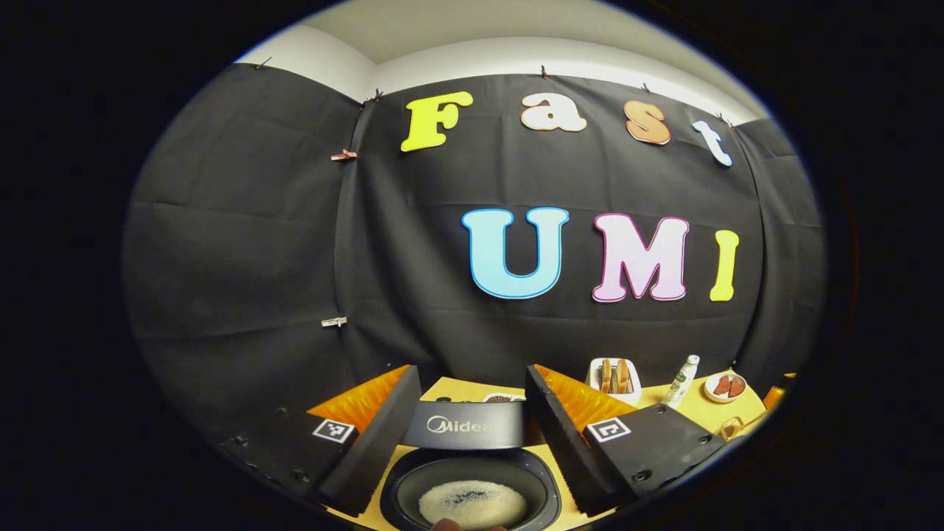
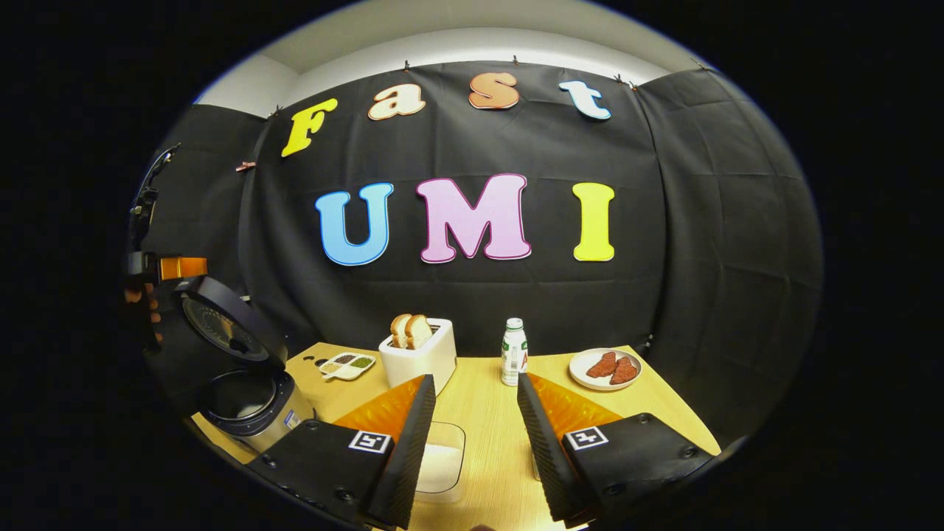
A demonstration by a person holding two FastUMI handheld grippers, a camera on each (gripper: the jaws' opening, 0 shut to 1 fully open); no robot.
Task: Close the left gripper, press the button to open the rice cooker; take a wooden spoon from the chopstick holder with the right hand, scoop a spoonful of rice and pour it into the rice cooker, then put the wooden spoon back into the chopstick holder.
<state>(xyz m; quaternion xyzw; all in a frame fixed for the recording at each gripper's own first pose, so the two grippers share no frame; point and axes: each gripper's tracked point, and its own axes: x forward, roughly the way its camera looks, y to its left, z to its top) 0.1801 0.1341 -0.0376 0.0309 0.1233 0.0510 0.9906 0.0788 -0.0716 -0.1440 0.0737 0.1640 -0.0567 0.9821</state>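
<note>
Both claws, left (image 1: 472, 424) and right (image 2: 472, 435), gape empty; rice (image 1: 472, 503) sits in our cooker (image 2: 247, 402), so we judge scooping done.

It was a staged recording booth dressed as a kitchen: black cloth walls (image 2: 700, 243) pinned up around a wooden table (image 2: 487, 413) bearing a rice cooker (image 2: 243, 398), toaster (image 2: 424, 354) and plated food (image 2: 606, 369)

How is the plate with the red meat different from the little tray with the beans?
The round white plate holds two red meat slices; the small white divided tray holds separate little piles of grains. The plate sits right of the bottle, the tray left of the toaster. Both are white and rest on the table.
</note>
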